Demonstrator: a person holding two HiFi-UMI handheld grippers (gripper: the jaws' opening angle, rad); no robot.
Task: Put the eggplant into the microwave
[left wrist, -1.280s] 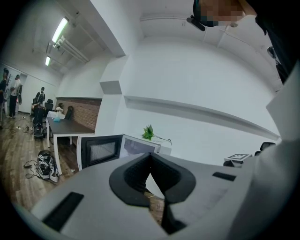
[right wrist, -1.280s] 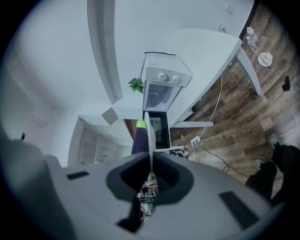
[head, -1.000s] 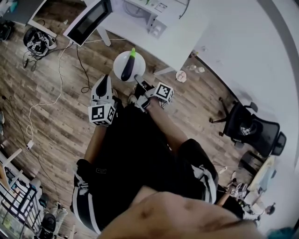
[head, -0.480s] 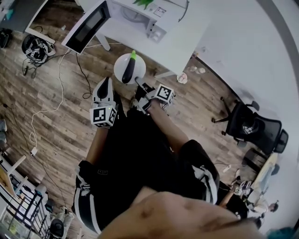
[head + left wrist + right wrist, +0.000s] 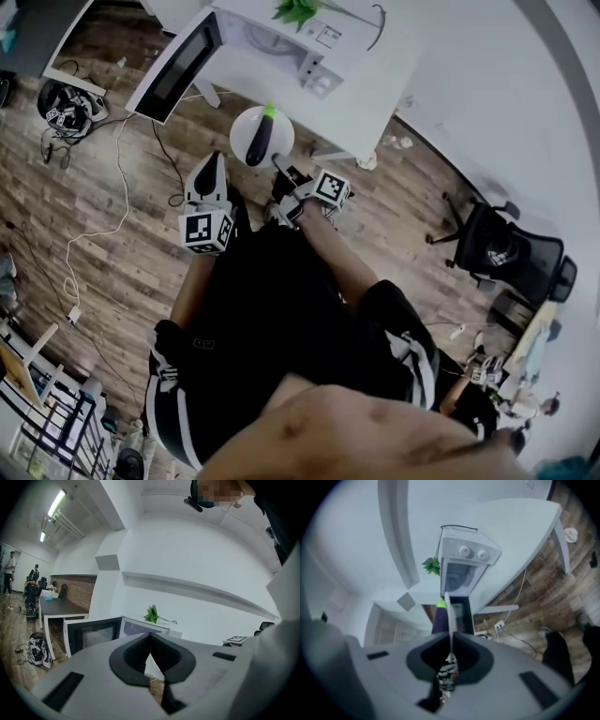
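A dark purple eggplant with a green stem lies on a small white plate. My right gripper is shut on the plate's near rim and holds it level above the wood floor, just short of the white table. In the right gripper view the plate shows edge-on between the jaws of my right gripper, with the eggplant to its left. Ahead, the white microwave stands on the table with its door swung open. My left gripper is shut and empty, left of the plate.
A green plant sits on top of the microwave. Cables trail over the floor at left, near a bundle of gear. A black office chair stands at right. The table's legs reach the floor near the plate.
Both grippers and the plate with the eggplant have moved forward toward the table; the microwave and its open door now lie closer and fuller in view.
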